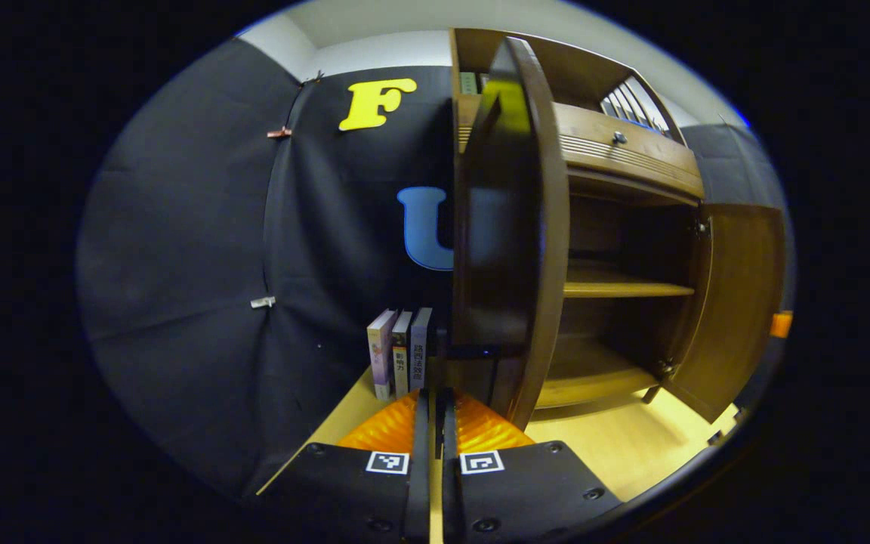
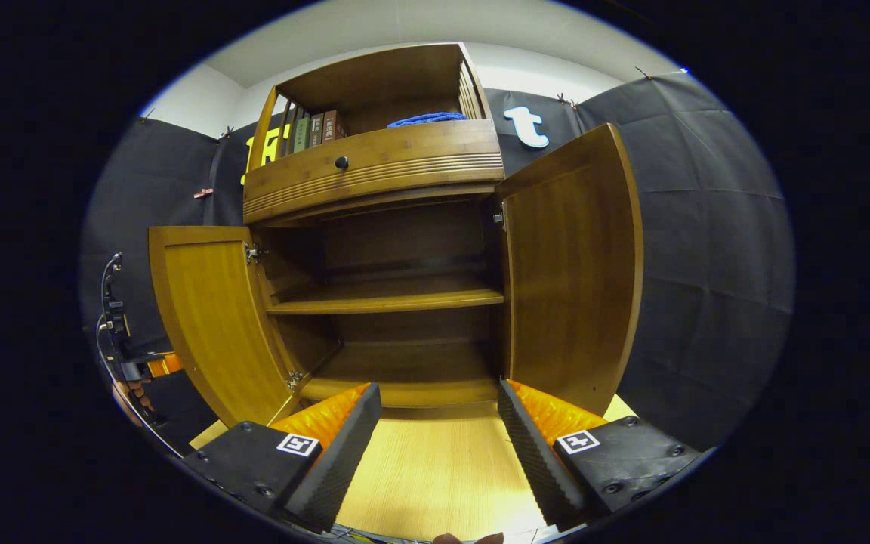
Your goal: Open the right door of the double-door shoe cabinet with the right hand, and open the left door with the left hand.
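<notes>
Both cabinet (image 2: 405, 174) doors stand open; the left gripper's (image 1: 436, 423) jaws are closed together, the right gripper's (image 2: 439, 423) spread wide.

Books (image 1: 401, 351) on the floor (image 1: 616, 446) left of the cabinet (image 1: 631, 227)

Double-door shoe cabinet (image 2: 374, 170) of brown wood, standing on a pale wooden floor, shown with both doors open. Left door (image 2: 212, 317), hinged at the cabinet's left side, is swung wide outward; seen edge-on (image 1: 514, 227) in the left gripper view. Right door (image 2: 571, 264), hinged at the cabinet's right side, likewise stands wide open. Inside the cabinet, one shelf (image 2: 386, 302) spans the compartment above the base board.
</notes>
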Available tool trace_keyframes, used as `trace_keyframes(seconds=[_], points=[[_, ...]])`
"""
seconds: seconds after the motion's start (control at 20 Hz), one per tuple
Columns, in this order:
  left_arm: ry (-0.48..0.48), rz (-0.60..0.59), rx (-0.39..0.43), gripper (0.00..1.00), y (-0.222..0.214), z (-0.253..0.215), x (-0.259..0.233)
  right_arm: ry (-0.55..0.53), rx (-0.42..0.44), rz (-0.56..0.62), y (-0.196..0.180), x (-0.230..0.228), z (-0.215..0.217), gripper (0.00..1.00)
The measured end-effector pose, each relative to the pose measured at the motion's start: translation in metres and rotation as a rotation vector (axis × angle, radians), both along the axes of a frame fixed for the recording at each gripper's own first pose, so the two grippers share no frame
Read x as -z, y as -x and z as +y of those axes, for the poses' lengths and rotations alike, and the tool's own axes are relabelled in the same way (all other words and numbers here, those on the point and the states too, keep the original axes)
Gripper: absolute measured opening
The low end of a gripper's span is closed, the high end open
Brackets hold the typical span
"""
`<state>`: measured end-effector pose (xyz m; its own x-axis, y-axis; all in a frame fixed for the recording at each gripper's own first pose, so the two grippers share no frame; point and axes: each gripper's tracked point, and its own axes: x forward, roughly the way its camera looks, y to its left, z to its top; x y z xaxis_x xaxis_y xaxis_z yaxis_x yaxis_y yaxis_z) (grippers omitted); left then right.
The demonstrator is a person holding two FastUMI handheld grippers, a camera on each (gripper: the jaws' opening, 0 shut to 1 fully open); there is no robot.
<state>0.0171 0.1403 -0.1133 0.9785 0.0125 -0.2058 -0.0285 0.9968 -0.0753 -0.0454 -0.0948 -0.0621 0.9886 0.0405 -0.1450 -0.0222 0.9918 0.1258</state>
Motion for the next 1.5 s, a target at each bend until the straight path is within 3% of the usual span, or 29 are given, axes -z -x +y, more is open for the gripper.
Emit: trace_keyframes(seconds=[0.2, 0.25, 0.3, 0.35, 0.4, 0.45, 0.7, 0.75, 0.9, 1.05, 1.25, 1.35, 1.4, 1.45, 1.5], points=[[-0.005, -0.003, -0.004, 0.11, -0.001, 0.004, 0.001, -0.004, 0.010, -0.004, -0.006, -0.003, -0.003, 0.97], [0.010, -0.005, -0.011, 0.11, -0.001, 0.005, 0.001, -0.001, 0.011, -0.006, -0.008, -0.004, -0.004, 0.92], [0.023, -0.007, -0.017, 0.11, -0.001, 0.004, 0.000, 0.002, 0.011, -0.008, -0.008, -0.005, -0.005, 1.00], [0.025, -0.006, -0.019, 0.11, 0.000, 0.003, 0.000, 0.003, 0.012, -0.010, -0.009, -0.006, -0.006, 1.00], [0.020, -0.007, -0.023, 0.11, 0.002, 0.002, -0.001, 0.004, 0.011, -0.012, -0.009, -0.007, -0.007, 0.92], [0.014, -0.008, -0.027, 0.11, 0.005, 0.002, -0.002, 0.007, 0.011, -0.013, -0.009, -0.007, -0.008, 1.00], [-0.032, -0.027, -0.059, 0.11, 0.021, 0.003, -0.009, 0.012, 0.005, -0.016, -0.018, -0.011, -0.013, 0.92], [-0.038, -0.032, -0.056, 0.11, 0.025, 0.001, -0.012, 0.009, 0.004, -0.018, -0.017, -0.012, -0.013, 0.98], [-0.040, -0.049, -0.038, 0.12, 0.038, -0.006, -0.019, 0.016, -0.006, -0.022, -0.022, -0.014, -0.007, 0.98], [-0.034, -0.091, -0.046, 0.49, 0.052, -0.006, -0.032, 0.025, -0.018, -0.031, -0.024, -0.018, -0.001, 0.98], [-0.018, -0.125, 0.015, 0.97, 0.062, -0.027, -0.039, 0.032, -0.034, -0.037, -0.025, -0.020, 0.007, 1.00], [-0.040, -0.118, 0.018, 0.95, 0.066, -0.032, -0.041, 0.035, -0.036, -0.038, -0.024, -0.022, 0.008, 0.98], [-0.040, -0.118, 0.028, 0.95, 0.066, -0.038, -0.042, 0.034, -0.037, -0.039, -0.023, -0.022, 0.009, 0.92], [-0.042, -0.115, 0.034, 0.95, 0.067, -0.044, -0.042, 0.032, -0.037, -0.041, -0.022, -0.023, 0.009, 1.00], [-0.041, -0.116, 0.043, 0.95, 0.068, -0.049, -0.043, 0.032, -0.036, -0.043, -0.021, -0.024, 0.010, 0.92]])
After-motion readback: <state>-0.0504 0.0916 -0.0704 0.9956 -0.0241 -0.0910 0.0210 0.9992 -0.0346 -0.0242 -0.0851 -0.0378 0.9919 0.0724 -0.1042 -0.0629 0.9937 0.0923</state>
